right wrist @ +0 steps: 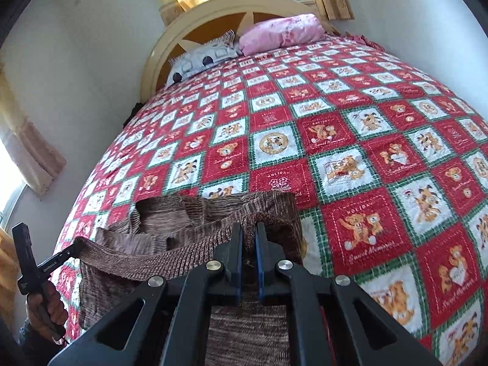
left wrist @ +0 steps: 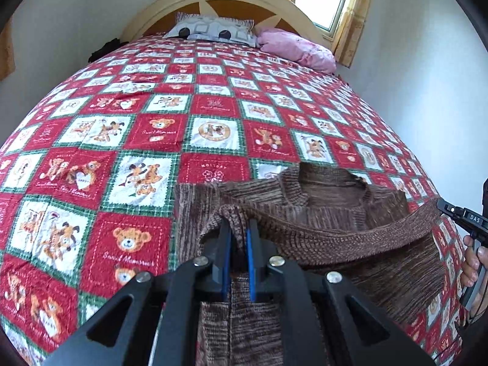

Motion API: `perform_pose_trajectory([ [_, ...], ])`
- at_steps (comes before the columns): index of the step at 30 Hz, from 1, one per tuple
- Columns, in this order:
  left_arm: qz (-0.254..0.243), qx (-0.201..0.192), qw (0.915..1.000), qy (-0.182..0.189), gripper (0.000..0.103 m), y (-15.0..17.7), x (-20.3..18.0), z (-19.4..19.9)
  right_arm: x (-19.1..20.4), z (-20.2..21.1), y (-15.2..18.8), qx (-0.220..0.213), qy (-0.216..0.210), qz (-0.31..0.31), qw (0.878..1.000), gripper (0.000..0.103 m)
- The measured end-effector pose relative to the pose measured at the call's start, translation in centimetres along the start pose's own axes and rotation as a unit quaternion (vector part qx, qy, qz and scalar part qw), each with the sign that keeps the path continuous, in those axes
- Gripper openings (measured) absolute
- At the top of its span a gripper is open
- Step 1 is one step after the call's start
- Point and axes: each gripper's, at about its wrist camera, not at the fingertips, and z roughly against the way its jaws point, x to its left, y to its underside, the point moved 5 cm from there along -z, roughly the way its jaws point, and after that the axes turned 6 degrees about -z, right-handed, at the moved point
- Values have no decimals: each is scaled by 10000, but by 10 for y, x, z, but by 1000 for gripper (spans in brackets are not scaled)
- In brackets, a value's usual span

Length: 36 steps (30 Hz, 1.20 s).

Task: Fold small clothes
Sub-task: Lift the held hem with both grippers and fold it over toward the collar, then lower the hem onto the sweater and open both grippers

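The brown sweater (left wrist: 335,213) lies near the foot edge of the bed (left wrist: 213,106). Its hem is lifted, so the fold looks just begun. The left gripper (left wrist: 238,228) pinches one hem corner. The right gripper (right wrist: 248,231) pinches the other. Both tilt up, pulling it tight.

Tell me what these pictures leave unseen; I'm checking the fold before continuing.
- Brown sweater: lower part cut off by the bottom edge and left tongs, left wrist view.
- Sleeves: not visible in either view.
- Cloth pinched in right tongs: covered by the fingers, right wrist view.
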Motion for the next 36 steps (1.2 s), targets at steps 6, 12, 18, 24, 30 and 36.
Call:
perform_pose_trajectory([
  [6, 73, 209, 9998, 0, 10, -1, 7, -26, -2, -42, -7, 273, 202, 52, 9994, 6],
  [12, 174, 304, 9994, 15, 13, -4, 13, -38, -6, -69, -16, 475, 203, -25, 9987, 7],
  [18, 573, 267, 9975, -306, 21, -7, 41, -39, -12, -79, -37, 72, 336, -201, 9992, 14],
  [24, 396, 141, 9958, -811, 35, -2, 52, -14, -15, -53, -31, -142, 368, -128, 9991, 42],
  [30, -547, 272, 9915, -1152, 51, 16, 24, 4, 8, -41, 5, 378, 510, 697, 9955, 42],
  [36, -1861, 749, 9678, -1522, 60, 35, -20, -25, 47, -77, 47, 1076, 1387, 2216, 9592, 42],
])
